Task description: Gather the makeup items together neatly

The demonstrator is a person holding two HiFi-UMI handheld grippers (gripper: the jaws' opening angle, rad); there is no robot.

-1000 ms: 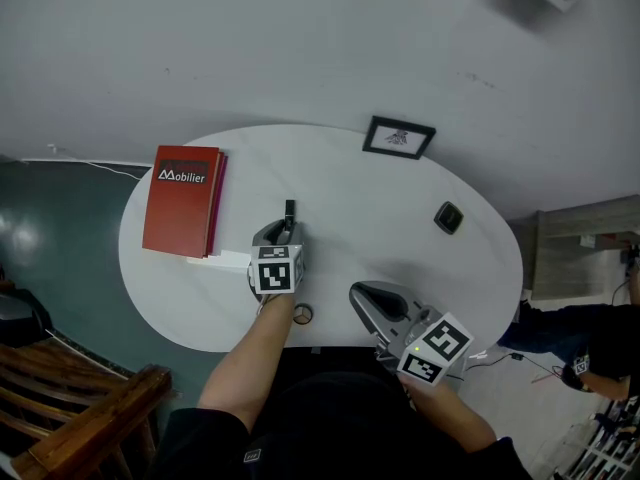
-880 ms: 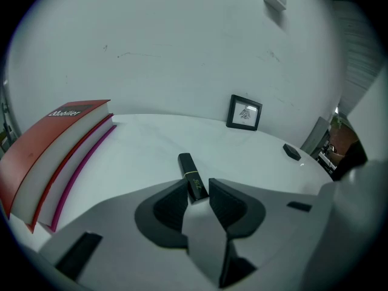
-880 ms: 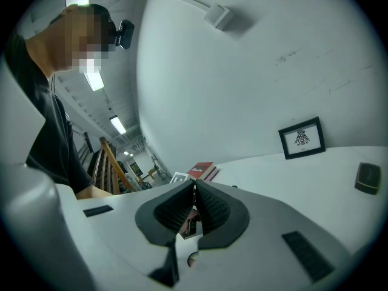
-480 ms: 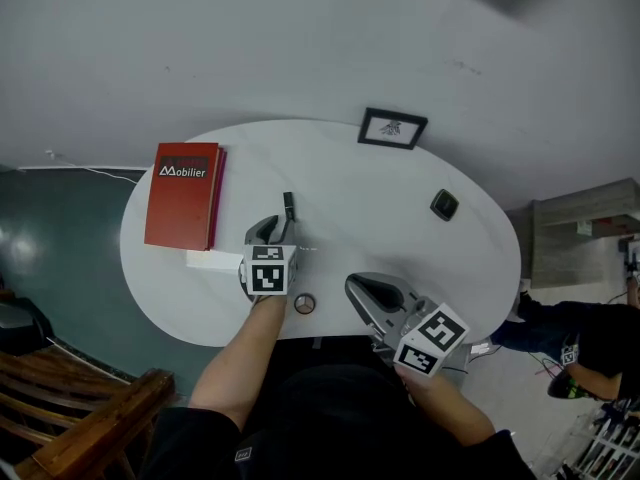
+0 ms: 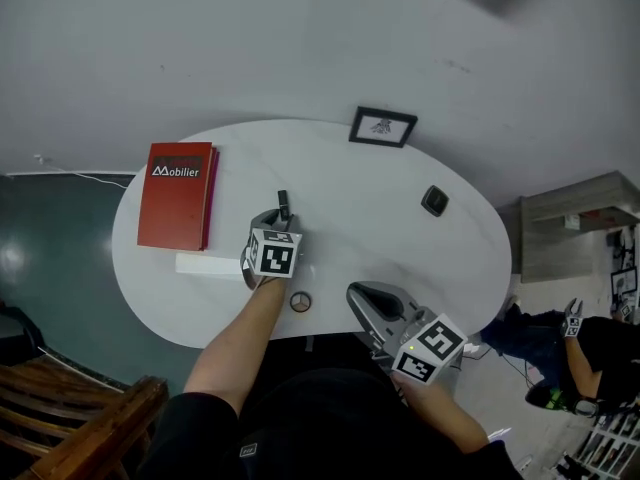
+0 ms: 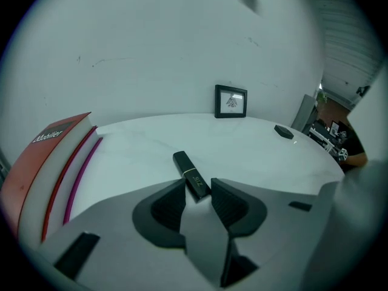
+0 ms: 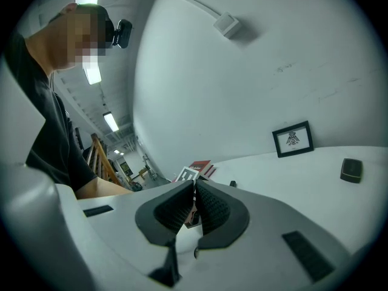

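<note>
Left gripper: jaws spread, having just been opening, with the near end of a black lipstick between the tips. The lipstick lies flat on the white table, right of a red book. Right gripper: jaws pressed together, empty, over the table's near edge. A black compact lies well apart, at right.
</note>
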